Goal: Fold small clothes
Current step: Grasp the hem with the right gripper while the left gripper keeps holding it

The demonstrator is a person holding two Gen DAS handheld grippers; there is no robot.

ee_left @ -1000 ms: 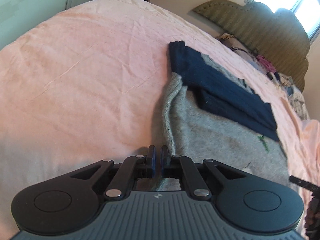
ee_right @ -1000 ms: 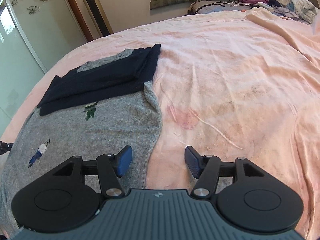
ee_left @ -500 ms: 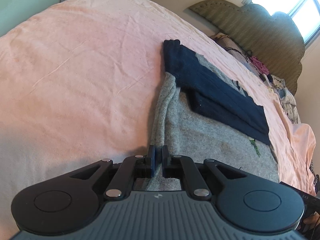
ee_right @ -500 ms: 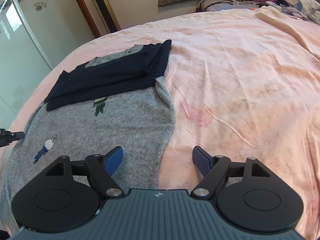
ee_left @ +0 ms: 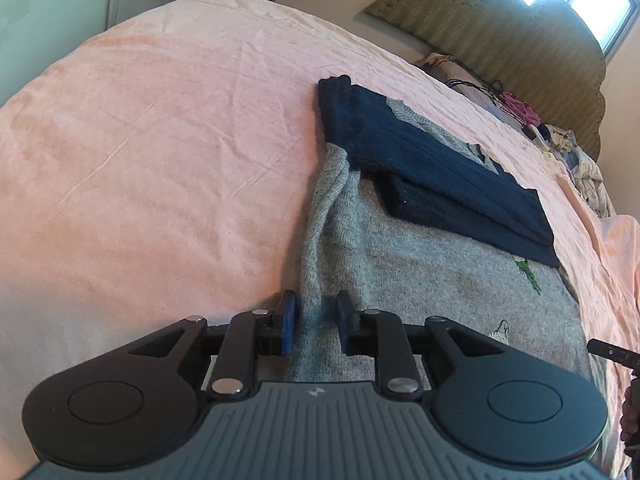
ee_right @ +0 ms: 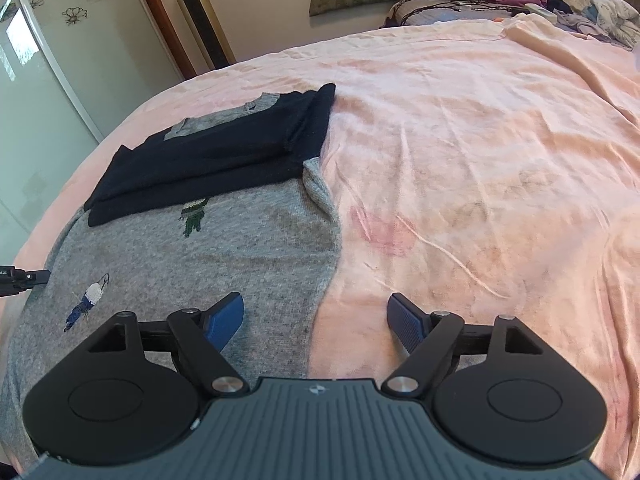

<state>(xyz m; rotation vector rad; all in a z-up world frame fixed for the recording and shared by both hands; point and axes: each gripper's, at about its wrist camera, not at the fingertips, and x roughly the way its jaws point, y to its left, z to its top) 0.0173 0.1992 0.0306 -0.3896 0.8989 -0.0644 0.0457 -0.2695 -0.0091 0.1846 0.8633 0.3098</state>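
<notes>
Both grippers released over the sweater's two side edges; fold half made.

One grey sweater lay flat near the bed's left edge, its navy sleeves already folded across the chest. The left gripper had just been opening: jaws narrow, the sweater's bunched edge between them but not pinched. The right gripper stood wide, also just opening, straddling the opposite edge, holding nothing. Risk, as I judged it: the left edge sat rucked in a ridge, so a regrasp there could catch one layer only and skew the next fold. Count: one sweater, two sleeves, two grippers, one loose clothes pile at the headboard.
</notes>
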